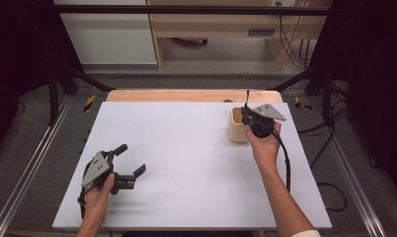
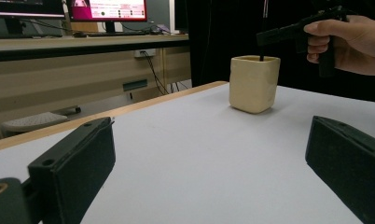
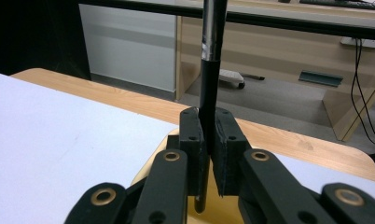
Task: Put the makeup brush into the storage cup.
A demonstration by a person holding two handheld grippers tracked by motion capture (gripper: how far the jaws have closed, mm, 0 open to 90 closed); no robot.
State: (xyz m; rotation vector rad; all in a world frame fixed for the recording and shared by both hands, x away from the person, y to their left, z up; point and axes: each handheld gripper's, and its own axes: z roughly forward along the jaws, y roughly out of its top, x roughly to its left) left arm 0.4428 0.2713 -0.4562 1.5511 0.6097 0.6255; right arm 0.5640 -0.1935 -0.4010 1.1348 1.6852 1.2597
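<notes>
A cream square cup [image 1: 237,129] stands at the far right of the white table [image 1: 186,163]. Over its rim my right gripper [image 1: 247,114] is shut on a thin black pen [image 1: 247,96], which stands upright with its lower end inside the cup. In the right gripper view the pads [image 3: 209,135] clamp the pen [image 3: 210,70] above the cup's inside [image 3: 225,207]. My left gripper [image 1: 132,158] rests at the near left, open, with nothing between its fingers. Its own view has the jaws wide apart [image 2: 211,163], and the cup [image 2: 253,84] and the right gripper [image 2: 269,36] far off.
A wooden strip [image 1: 186,95] runs along the table's far edge. Black frame posts [image 1: 53,84] stand at both far corners. Cables [image 1: 330,192] lie on the floor to the right. A desk with a monitor [image 2: 106,9] stands beyond the table.
</notes>
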